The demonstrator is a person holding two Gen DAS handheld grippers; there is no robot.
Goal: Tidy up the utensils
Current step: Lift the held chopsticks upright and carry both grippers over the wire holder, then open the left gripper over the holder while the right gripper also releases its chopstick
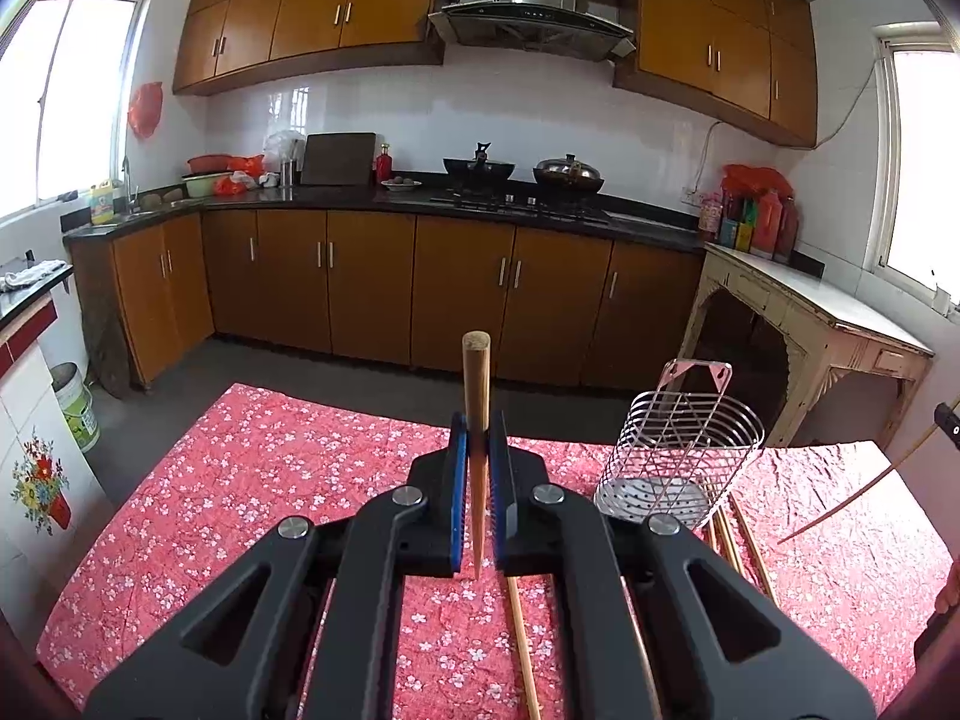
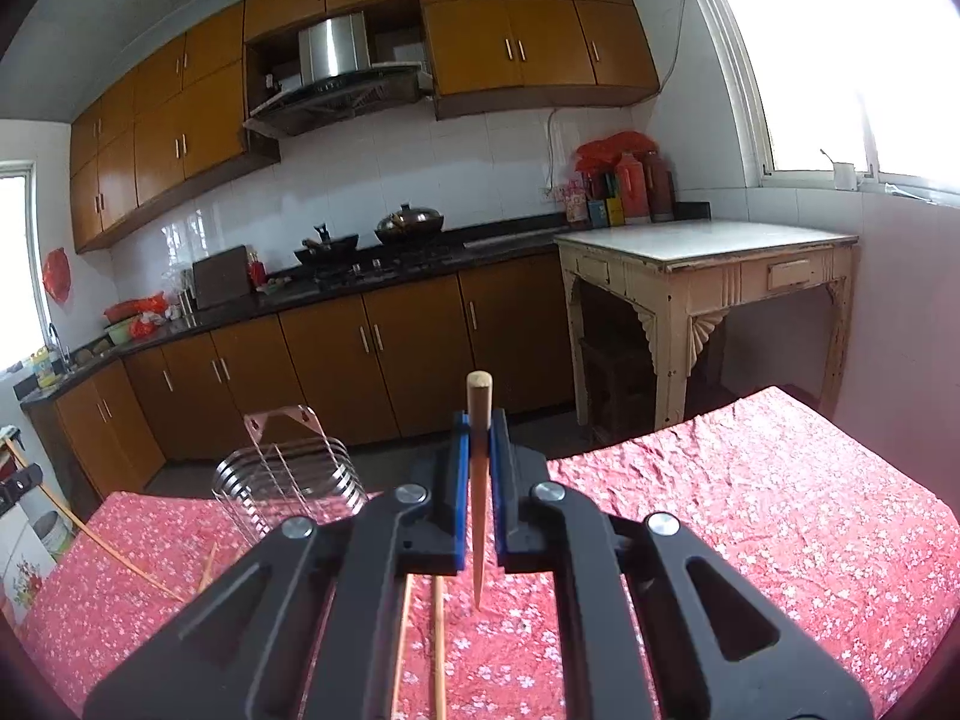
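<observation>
The left tool (image 1: pixel 477 450) was clamped on a wooden chopstick (image 1: pixel 477 420) held upright, blunt end up and tip down above the red floral desk (image 1: pixel 270 480). The right tool (image 2: pixel 478 450) gripped another chopstick (image 2: pixel 479 480) the same way. Between them stood the wire holder (image 1: pixel 684 450), with loose chopsticks (image 1: pixel 735 540) lying lengthwise near its base.

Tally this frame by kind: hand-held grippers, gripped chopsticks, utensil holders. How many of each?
Hand-held grippers: 2 (left, right)
Tapered wooden chopsticks, gripped: 2 ()
Silver wire utensil holder: 1
Total: 5
Loose chopsticks on the red floral cloth are partly hidden, so uncounted.
</observation>
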